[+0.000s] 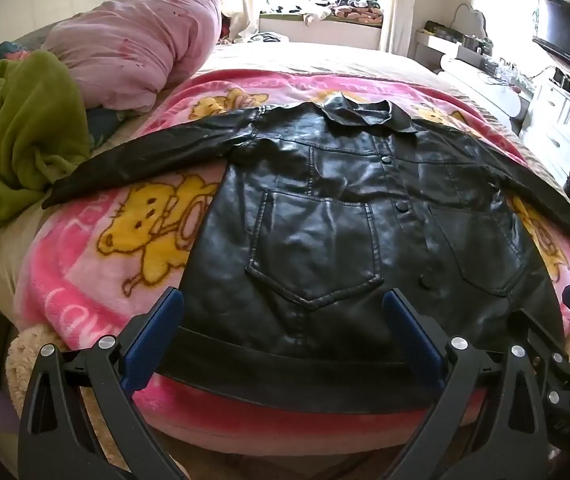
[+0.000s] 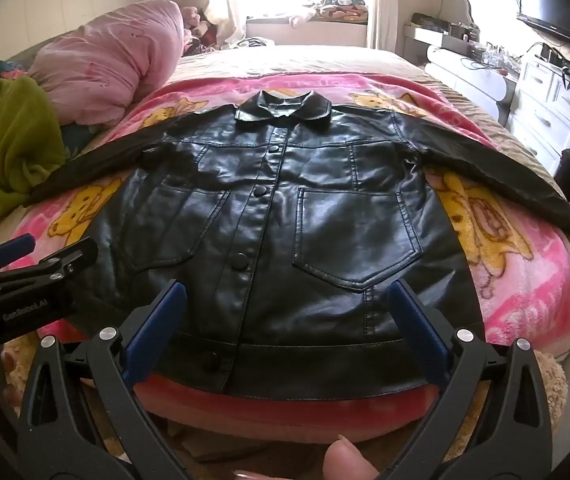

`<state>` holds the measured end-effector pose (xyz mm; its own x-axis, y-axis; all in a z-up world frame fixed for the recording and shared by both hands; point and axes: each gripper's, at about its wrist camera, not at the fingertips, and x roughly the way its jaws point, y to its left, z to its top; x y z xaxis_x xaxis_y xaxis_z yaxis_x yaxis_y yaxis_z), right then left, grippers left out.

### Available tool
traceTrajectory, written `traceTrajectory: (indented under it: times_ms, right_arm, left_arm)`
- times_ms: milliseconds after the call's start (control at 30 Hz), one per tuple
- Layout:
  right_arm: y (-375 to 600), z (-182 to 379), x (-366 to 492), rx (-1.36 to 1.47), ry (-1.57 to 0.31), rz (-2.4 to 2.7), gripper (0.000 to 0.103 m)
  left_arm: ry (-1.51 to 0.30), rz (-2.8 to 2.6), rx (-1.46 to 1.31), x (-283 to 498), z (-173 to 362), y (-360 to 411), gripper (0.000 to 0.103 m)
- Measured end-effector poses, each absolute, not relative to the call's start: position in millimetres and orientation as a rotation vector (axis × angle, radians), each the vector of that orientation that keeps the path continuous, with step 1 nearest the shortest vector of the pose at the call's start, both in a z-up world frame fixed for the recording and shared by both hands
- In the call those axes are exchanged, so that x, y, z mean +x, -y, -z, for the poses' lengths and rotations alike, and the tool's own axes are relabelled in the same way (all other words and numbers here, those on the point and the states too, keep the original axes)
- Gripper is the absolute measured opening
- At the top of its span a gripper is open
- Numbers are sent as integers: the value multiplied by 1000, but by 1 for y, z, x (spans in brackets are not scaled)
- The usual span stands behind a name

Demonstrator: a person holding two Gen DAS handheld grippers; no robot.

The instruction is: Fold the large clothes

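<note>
Left wrist | jacket [image 1: 325, 208] flat beyond left tool [image 1: 283, 300] | jaws wide, empty

A black leather jacket [image 2: 277, 216] is being displayed flat, front up and buttoned, on a pink blanket [image 2: 525, 248]. Both sleeves are being shown spread outward, collar farthest away.

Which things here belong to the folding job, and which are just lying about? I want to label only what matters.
For the job: black leather jacket, spread flat on the pink blanket; left gripper and right gripper, both open.

Lying about: green cloth, pink bundle, television, white drawers.
</note>
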<state>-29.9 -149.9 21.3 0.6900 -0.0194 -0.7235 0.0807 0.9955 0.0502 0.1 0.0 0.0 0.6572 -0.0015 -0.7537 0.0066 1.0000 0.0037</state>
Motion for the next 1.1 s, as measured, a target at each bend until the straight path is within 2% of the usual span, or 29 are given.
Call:
traceTrajectory:
  times_ms: [1100]
  right_arm:
    - [151, -22, -29, 85, -809, 55, 95]
  left_arm:
    - [-839, 0, 11, 1, -5, -1, 99]
